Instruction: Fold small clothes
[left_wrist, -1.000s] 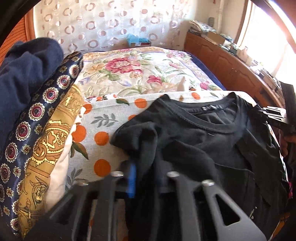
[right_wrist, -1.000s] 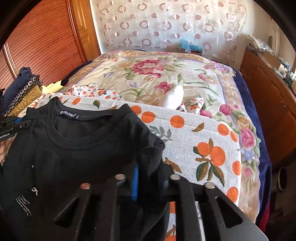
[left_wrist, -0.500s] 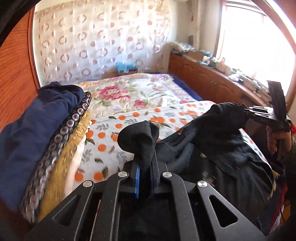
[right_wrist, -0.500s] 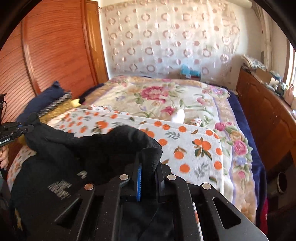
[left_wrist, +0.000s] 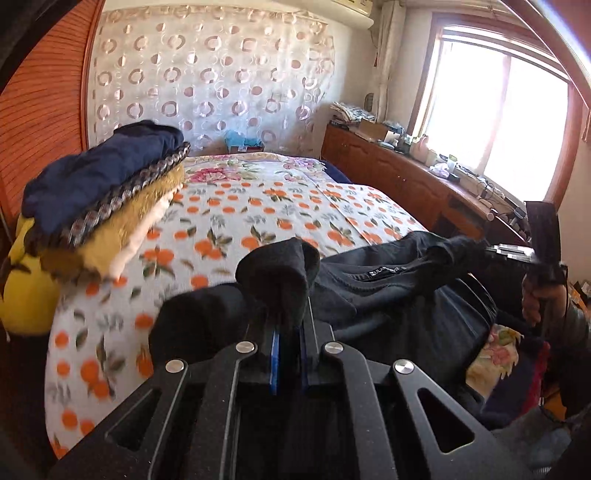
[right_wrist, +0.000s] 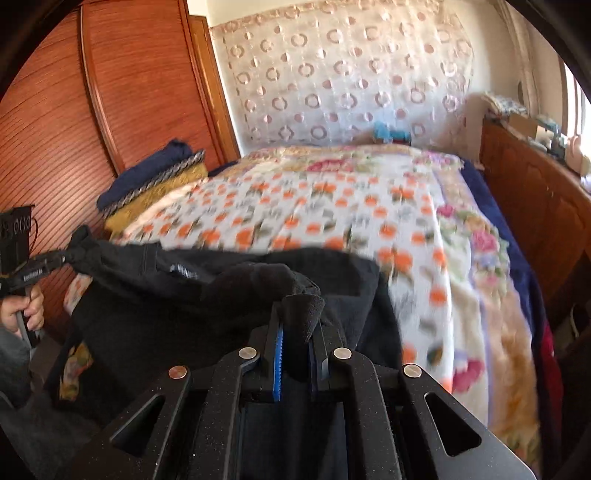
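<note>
Far left: one stack (left_wrist: 107, 206) of folded clothes on the bed (left_wrist: 258, 206) — four layers countable: navy, patterned, mustard, cream. Yellow item (left_wrist: 26, 288) beside it, unclear what.

Left claw (left_wrist: 288, 332): pressed together, pinching a bunched fold of the one black shirt (left_wrist: 388, 295).

Shirt hangs between the two claws at the bed's near edge, lifted off the orange-dot sheet (left_wrist: 229, 229); neck label visible near the top edge. Lower part drops out of view.

Right claw (right_wrist: 295, 339): also pinched on shirt cloth, the opposite shoulder by the look of it. One hand (left_wrist: 543, 295) grips its handle.

Step, as judged: shirt picked up and spread by both shoulders before folding. Next move likely calls for laying it flat on the sheet, both claws level and apart so the cloth stays taut and unwrinkled.

Count: two claws, one shirt, one stack.
</note>
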